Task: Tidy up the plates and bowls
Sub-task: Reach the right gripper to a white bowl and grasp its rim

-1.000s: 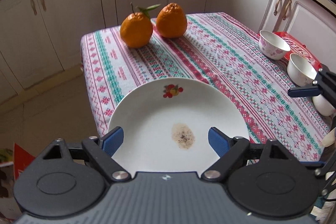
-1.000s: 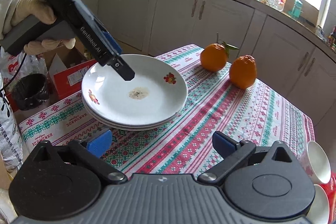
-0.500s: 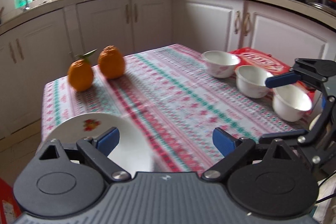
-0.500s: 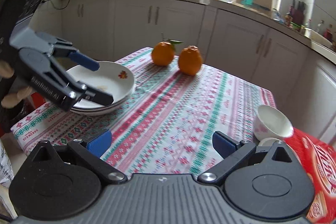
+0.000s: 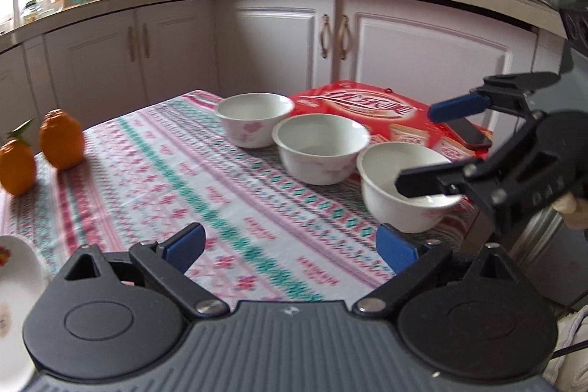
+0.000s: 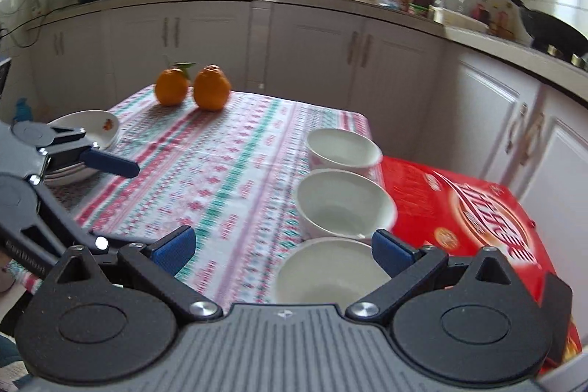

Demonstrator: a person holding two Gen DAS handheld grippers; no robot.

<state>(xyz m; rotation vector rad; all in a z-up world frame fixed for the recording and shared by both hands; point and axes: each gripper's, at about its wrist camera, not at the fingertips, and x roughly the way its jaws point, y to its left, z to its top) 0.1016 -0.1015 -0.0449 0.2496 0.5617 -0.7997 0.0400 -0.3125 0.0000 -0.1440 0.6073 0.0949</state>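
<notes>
Your left gripper (image 5: pixel 290 247): jaws opening wide, nothing between them. Your right gripper (image 6: pixel 281 248): jaws spread, empty, hovering at nearest of three bowls (image 6: pixel 343 202), contact unclear. Bowls in row just beside red box (image 6: pixel 466 208). Stacked plates (image 6: pixel 104 131) well apart from box, across tablecloth (image 6: pixel 220 179).

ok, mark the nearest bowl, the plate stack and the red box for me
nearest bowl (image 6: pixel 330 272): right wrist view, on its inner wall.
plate stack (image 6: pixel 104 125): right wrist view, on the top plate's rim by the fruit print.
red box (image 6: pixel 477 208): right wrist view, on its printed top.
</notes>
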